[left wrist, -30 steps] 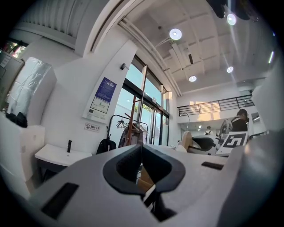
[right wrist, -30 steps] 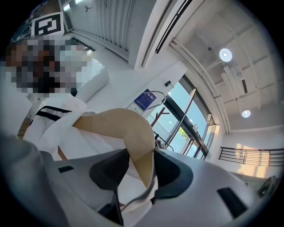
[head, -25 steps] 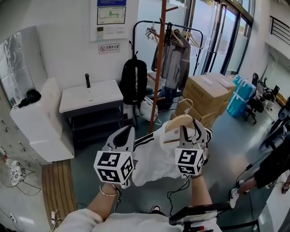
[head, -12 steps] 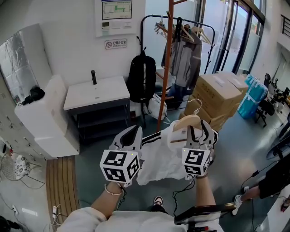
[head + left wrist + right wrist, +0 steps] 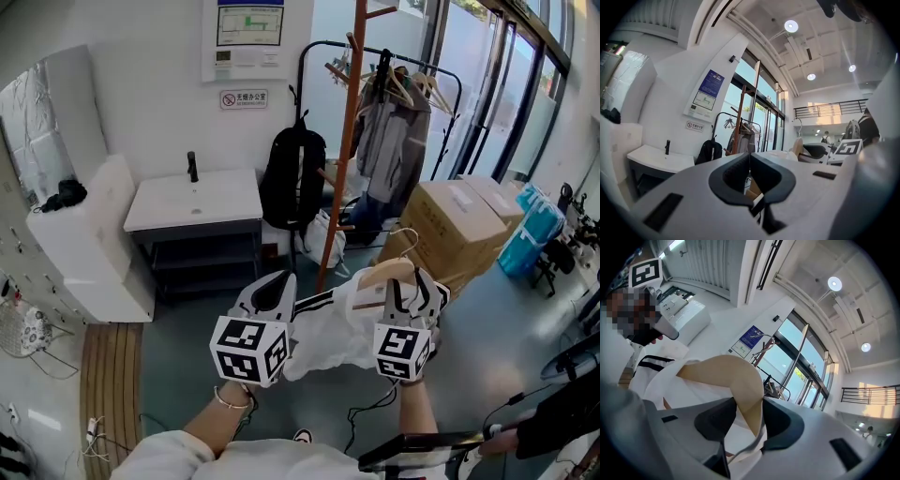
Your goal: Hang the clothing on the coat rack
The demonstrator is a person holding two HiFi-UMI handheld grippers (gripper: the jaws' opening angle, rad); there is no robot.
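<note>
Some bare floor (image 5: 197,309) btw shirt (image 5: 328,333) & coat rack (image 5: 349,122)

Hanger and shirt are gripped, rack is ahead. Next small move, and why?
Likely carry both grippers forward and up toward the coat rack. The right gripper is shut on the wooden hanger and the left gripper on the white shirt, while the hook sits short of the rack and well below its upper pegs.
</note>
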